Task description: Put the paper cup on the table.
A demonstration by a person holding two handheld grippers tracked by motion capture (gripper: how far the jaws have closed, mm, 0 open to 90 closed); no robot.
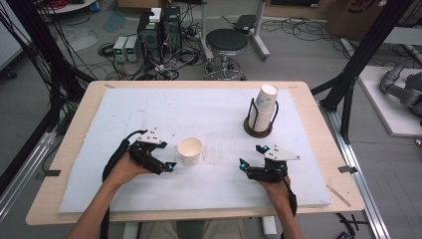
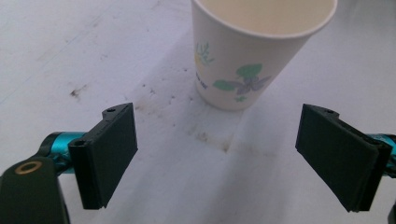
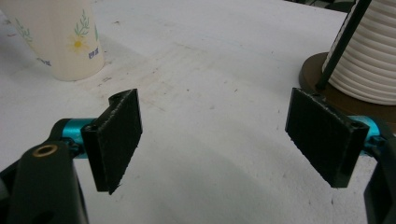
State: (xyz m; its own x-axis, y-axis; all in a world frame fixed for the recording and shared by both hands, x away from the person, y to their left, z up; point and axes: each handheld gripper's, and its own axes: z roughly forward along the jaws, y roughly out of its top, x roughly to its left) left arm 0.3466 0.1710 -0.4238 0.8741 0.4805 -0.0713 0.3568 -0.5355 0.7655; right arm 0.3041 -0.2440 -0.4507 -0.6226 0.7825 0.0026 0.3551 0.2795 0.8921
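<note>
Jaws of both grippers gape; paper cup (image 2: 254,51) ahead, cup stack (image 1: 264,109) apart.

The cup (image 2: 252,51) is cream-white paper with little green leaves, a purplish butterfly-looking print and a yellow flower on the other side, sitting on a white pad (image 1: 149,109) that's speckled with brownish stains. Both the left gripper (image 1: 166,162) and the right gripper (image 1: 251,158) are black with teal bits and a pale grey plate on top. The stack (image 1: 263,107) is white too, ribbed, in a black wire holder (image 1: 259,130) with a dark brown base, and the table (image 1: 318,134) is light wood.
</note>
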